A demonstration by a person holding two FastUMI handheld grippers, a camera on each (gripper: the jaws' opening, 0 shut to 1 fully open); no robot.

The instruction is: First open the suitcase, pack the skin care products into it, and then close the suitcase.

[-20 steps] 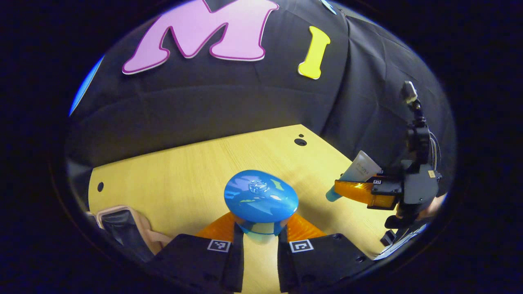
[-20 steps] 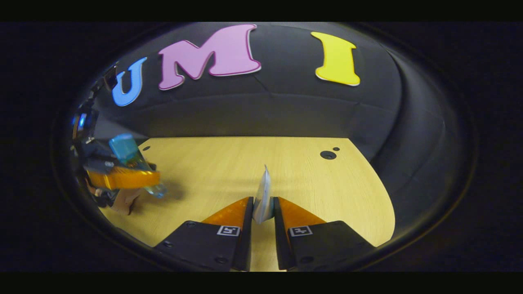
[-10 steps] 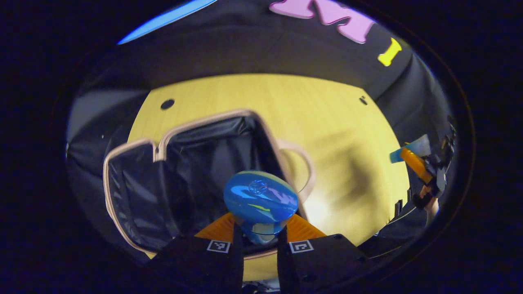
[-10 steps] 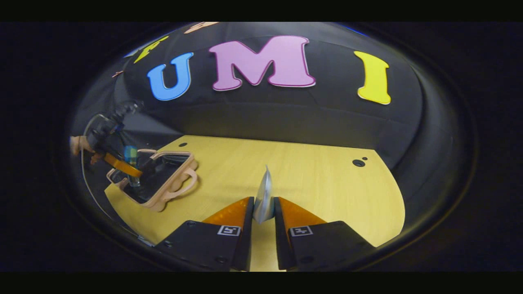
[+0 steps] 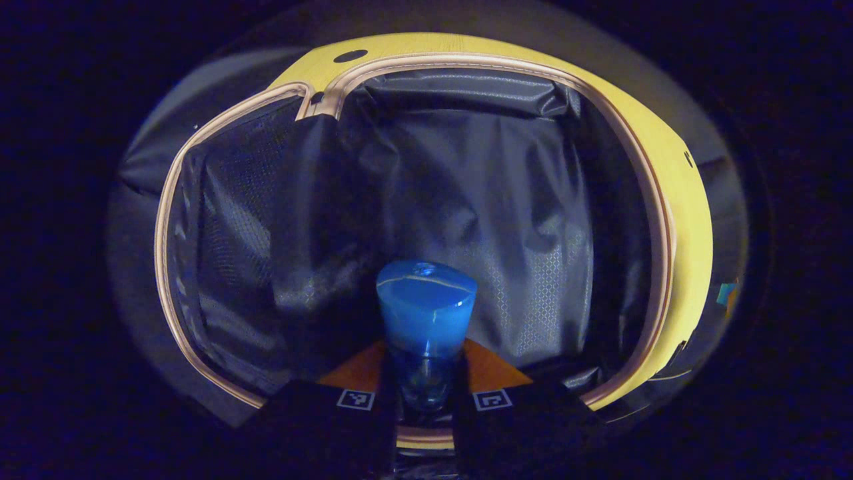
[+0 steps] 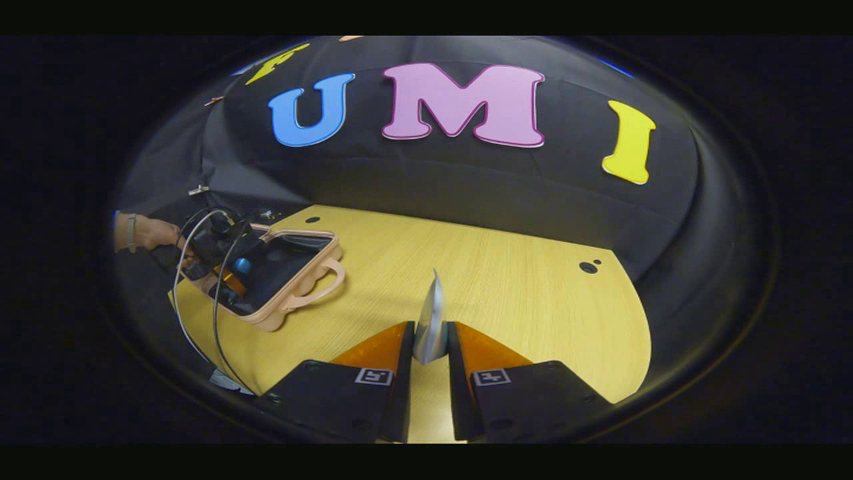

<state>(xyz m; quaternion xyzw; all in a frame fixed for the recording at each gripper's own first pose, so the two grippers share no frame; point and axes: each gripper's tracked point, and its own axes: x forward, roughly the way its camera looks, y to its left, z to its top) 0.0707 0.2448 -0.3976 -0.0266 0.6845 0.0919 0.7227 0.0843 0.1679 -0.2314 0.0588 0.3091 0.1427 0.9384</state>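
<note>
Blue bottle (image 5: 426, 313) in left claw (image 5: 426, 373), inside suitcase (image 5: 656, 200) rim.

Blue bottle (image 5: 426, 313), beige-trimmed suitcase (image 5: 656, 200) with dark lining, yellow table (image 6: 506, 267)

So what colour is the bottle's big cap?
Bright blue cap, best in the left gripper view.

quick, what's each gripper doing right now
Left gripper: shut on the blue bottle, over the open suitcase.
Right gripper: shut on the pale tube.
</note>
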